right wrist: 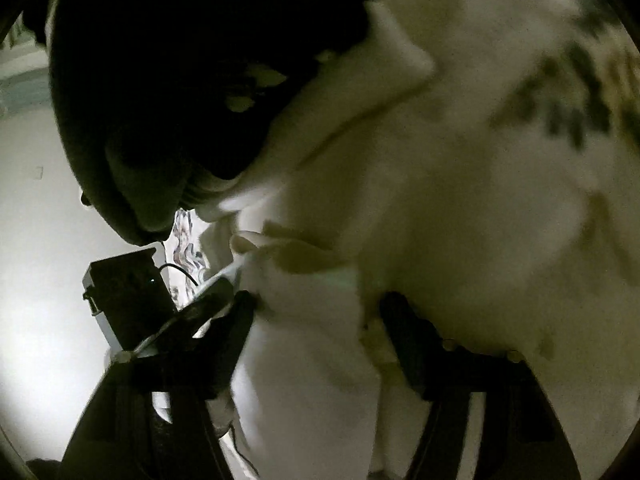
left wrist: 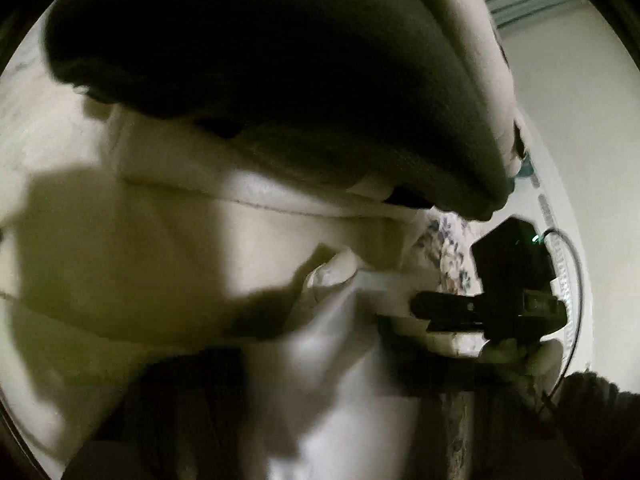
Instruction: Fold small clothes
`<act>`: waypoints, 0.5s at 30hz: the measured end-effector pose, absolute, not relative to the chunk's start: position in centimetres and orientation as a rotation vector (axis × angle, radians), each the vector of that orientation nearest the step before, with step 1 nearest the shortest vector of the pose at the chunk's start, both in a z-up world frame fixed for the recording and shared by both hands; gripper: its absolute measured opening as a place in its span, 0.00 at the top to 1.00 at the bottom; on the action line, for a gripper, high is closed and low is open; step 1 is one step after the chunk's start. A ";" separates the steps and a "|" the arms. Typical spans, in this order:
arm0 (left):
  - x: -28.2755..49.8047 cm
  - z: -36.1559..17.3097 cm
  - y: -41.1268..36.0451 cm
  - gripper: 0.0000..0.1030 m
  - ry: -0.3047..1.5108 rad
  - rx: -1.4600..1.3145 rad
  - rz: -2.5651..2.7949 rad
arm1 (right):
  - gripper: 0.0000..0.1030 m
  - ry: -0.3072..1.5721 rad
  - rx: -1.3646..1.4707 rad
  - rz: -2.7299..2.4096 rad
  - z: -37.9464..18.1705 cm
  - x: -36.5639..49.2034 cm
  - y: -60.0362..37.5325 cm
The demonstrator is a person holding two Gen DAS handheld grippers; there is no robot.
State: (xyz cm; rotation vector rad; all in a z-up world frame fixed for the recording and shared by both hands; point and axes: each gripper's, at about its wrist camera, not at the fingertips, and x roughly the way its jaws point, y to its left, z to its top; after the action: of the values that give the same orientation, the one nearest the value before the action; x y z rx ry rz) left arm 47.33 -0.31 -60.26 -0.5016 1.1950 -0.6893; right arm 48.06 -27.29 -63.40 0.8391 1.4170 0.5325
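A small cream garment (left wrist: 248, 248) hangs bunched between both grippers, with a hemmed edge across the left wrist view; it also fills the right wrist view (right wrist: 460, 208). My left gripper (left wrist: 320, 360) is shut on a fold of this garment, its dark fingers blurred at the bottom. My right gripper (right wrist: 316, 320) has cloth between its two dark fingers (right wrist: 404, 332), which stand apart around the bunch. The right gripper also shows in the left wrist view (left wrist: 416, 304), pinching the cloth edge. The left gripper shows in the right wrist view (right wrist: 216, 300).
A dark garment (left wrist: 280, 60) hangs above, close to the lens; it also shows in the right wrist view (right wrist: 180, 80). Floral bedding (left wrist: 448, 256) lies beyond. A pale wall (left wrist: 568, 120) is at the right. A leaf-print patch (right wrist: 576, 92) is at upper right.
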 end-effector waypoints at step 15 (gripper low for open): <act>42.3 -52.3 1.3 0.95 1.041 -0.423 -0.720 | 0.94 1.274 0.757 0.586 -54.9 44.6 -24.2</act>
State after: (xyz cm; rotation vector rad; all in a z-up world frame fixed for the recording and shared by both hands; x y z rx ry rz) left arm 42.27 1.34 -52.34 -0.4232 1.0409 -0.7199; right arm 44.58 -24.20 -54.90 0.7570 1.2740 0.5859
